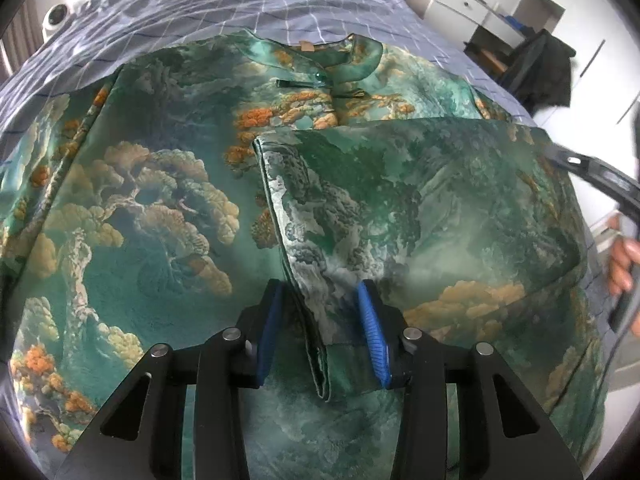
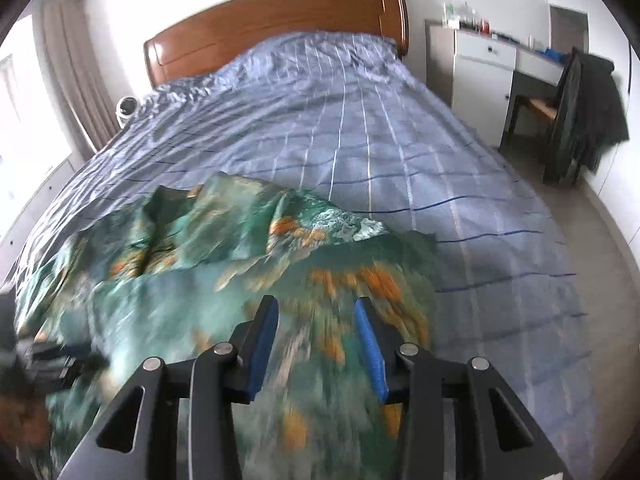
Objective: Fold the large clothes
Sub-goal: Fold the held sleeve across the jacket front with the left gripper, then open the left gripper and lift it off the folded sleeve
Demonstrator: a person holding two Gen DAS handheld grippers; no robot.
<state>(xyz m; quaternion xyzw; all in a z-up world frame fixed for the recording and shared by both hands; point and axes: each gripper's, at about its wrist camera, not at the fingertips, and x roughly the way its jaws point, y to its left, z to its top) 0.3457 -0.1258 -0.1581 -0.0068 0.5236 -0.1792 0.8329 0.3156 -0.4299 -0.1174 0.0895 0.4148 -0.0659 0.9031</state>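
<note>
A large green garment (image 1: 160,200) printed with trees and orange clouds lies spread flat on the bed, collar (image 1: 320,60) at the far end. Its right side is folded over toward the middle as a flap (image 1: 420,200). My left gripper (image 1: 320,292) hangs low over the flap's hemmed edge. The jaws stand apart, the hem lies between the blue pads (image 1: 370,320), and neither pad presses on it. My right gripper (image 2: 316,308) is open above the blurred garment (image 2: 180,280) near its right edge, with nothing between its fingers. A hand (image 1: 622,264) holds it at the right border.
The bed's blue checked sheet (image 2: 360,140) stretches back to a wooden headboard (image 2: 276,16). Right of the bed stand a white cabinet (image 2: 480,76), a desk and a chair draped with dark clothes (image 2: 588,112). A small white round device (image 2: 128,108) sits at the bed's left.
</note>
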